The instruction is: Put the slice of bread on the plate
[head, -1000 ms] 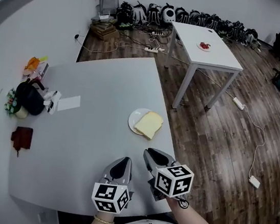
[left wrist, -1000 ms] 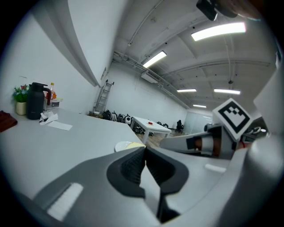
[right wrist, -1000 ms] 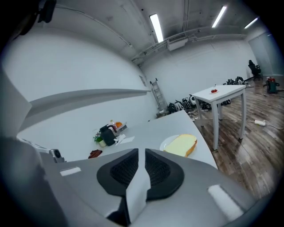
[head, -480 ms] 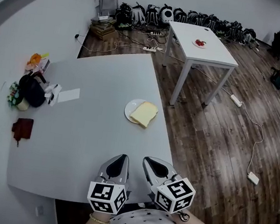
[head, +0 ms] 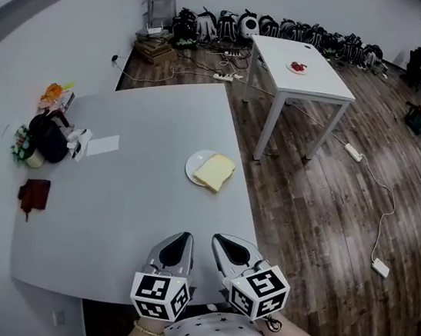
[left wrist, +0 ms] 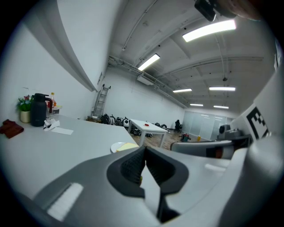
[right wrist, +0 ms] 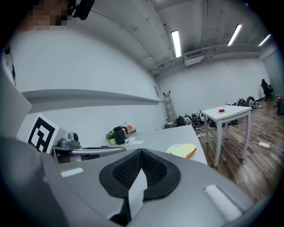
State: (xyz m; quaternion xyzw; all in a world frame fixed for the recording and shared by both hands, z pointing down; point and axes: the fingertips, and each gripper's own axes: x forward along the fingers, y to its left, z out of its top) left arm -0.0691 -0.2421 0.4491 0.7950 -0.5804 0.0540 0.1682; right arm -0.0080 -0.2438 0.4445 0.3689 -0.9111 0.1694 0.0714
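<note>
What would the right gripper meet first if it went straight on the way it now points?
Probably the bare grey table top, left of the round white plate; depth is unclear.

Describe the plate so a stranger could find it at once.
Find the big grey table and follow its right edge. The round white plate lies there alone, a pale slice of bread on it; the black jug and other clutter sit along the left edge.

Bread slice is on the plate, covering its right side. Left gripper and right gripper hover well clear of the plate.
</note>
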